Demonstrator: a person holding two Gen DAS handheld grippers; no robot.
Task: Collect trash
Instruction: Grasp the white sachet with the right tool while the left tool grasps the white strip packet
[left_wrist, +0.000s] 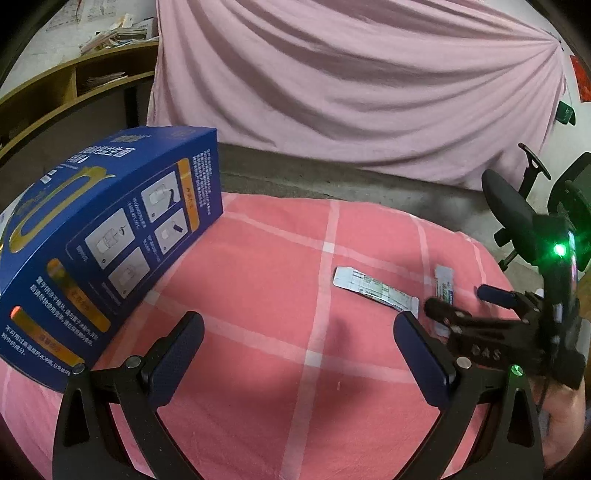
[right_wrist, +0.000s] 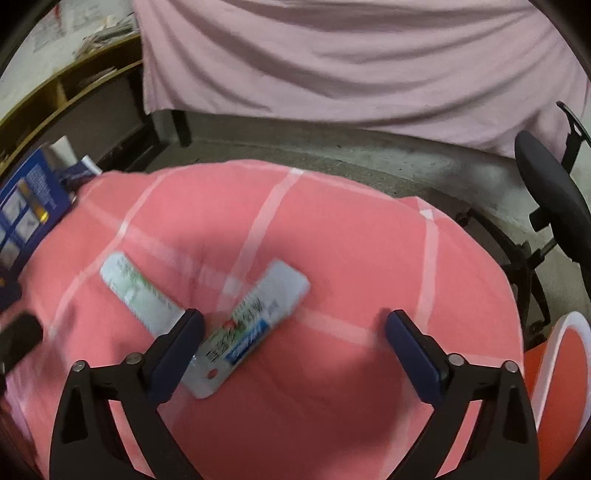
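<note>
Two flat silver-white wrappers lie on the pink checked cloth (left_wrist: 280, 280). In the left wrist view one wrapper (left_wrist: 375, 290) lies ahead to the right and the other wrapper (left_wrist: 444, 286) is partly behind the right gripper (left_wrist: 469, 301), which hovers open over it. My left gripper (left_wrist: 299, 350) is open and empty above the cloth. In the right wrist view my right gripper (right_wrist: 295, 343) is open, with the blue-labelled wrapper (right_wrist: 251, 328) between its fingers near the left finger (right_wrist: 177, 350). The second wrapper (right_wrist: 142, 293) lies to the left.
A large blue box (left_wrist: 107, 251) stands on the cloth at the left, also seen in the right wrist view (right_wrist: 29, 199). A black office chair (right_wrist: 554, 206) stands past the table's right edge. A pink sheet (left_wrist: 351, 81) hangs behind. A wooden shelf (left_wrist: 70, 85) is at the far left.
</note>
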